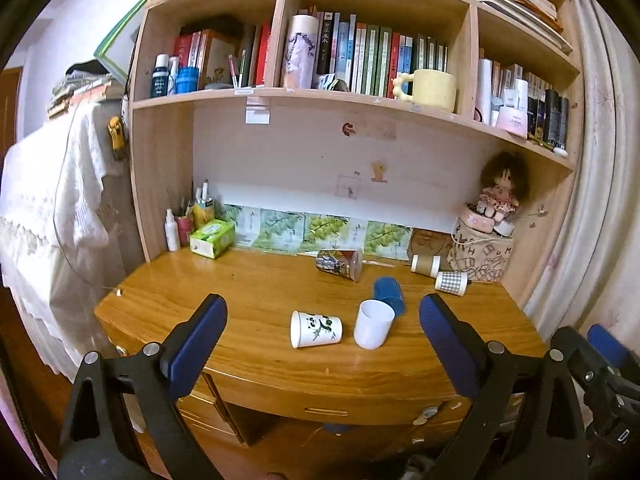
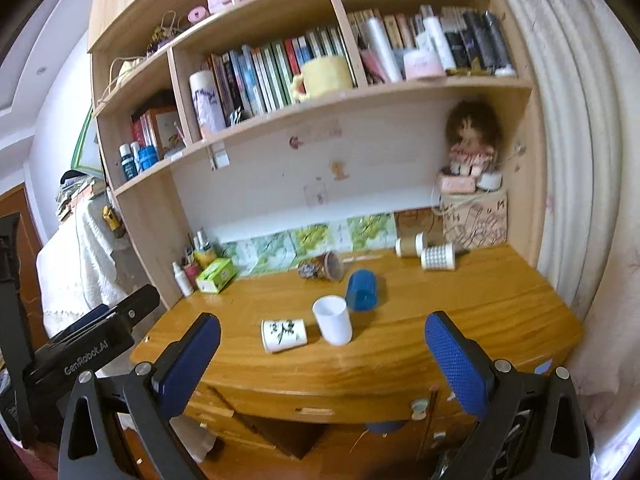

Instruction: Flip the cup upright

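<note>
Several cups lie on the wooden desk (image 1: 248,300). A white panda-print cup (image 1: 316,329) (image 2: 284,335) lies on its side. A plain white cup (image 1: 374,323) (image 2: 333,320) stands beside it, mouth up and tilted in view. A blue cup (image 1: 389,294) (image 2: 362,290) lies just behind. A patterned clear-lidded cup (image 1: 340,265) (image 2: 321,267), a brown cup (image 1: 425,265) (image 2: 410,245) and a checked cup (image 1: 451,282) (image 2: 438,257) lie on their sides farther back. My left gripper (image 1: 322,344) and right gripper (image 2: 322,354) are open, empty, short of the desk's front edge.
A green tissue box (image 1: 212,238), bottles and pens stand at the desk's back left. A printed bag with a doll (image 1: 500,196) on top stands at the back right. Bookshelves rise above. Drawers (image 1: 324,410) sit below the front edge. A curtain (image 2: 580,160) hangs on the right.
</note>
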`<state>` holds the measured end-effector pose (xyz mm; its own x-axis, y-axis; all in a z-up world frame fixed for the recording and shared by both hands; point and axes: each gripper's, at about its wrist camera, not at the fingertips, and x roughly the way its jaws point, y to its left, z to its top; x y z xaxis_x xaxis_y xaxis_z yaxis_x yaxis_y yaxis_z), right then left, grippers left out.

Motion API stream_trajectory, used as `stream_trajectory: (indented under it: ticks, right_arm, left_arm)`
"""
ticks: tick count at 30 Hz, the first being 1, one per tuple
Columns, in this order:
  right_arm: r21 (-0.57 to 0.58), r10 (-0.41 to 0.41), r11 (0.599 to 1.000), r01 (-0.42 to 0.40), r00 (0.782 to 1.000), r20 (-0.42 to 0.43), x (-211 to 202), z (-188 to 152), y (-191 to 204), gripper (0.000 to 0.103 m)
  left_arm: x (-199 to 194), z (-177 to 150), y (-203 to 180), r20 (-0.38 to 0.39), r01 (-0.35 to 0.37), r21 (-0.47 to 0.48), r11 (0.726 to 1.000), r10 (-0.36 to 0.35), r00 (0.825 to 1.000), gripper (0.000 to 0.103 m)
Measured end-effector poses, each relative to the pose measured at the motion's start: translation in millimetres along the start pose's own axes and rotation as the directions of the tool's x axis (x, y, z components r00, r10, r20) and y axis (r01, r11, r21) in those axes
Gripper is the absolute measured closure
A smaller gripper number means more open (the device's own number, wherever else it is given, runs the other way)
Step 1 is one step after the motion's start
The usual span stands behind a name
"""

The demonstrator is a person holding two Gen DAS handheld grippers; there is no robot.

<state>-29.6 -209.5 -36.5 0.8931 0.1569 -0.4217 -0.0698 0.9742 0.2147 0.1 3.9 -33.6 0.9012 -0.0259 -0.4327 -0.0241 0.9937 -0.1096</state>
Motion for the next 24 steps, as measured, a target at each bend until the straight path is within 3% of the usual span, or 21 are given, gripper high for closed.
stream_trajectory:
  ticks: [7, 24]
  right_arm:
    - [-0.040, -0.051, 0.998, 0.054, 0.997, 0.057, -4.7, 0.3, 7.9, 0.001]
    - [0.015, -0.072, 0.997, 0.071, 0.997, 0.017, 15.0, 3.1, -8.6, 0.000]
  left_arm:
    - [-0.7, -0.2, -9.8, 0.010, -0.018, 0.052, 0.998, 0.017, 1.000, 0.001]
    - [8.3, 7.0, -15.8, 0.041, -0.070, 0.070, 0.995, 0.067, 0.997, 0.001]
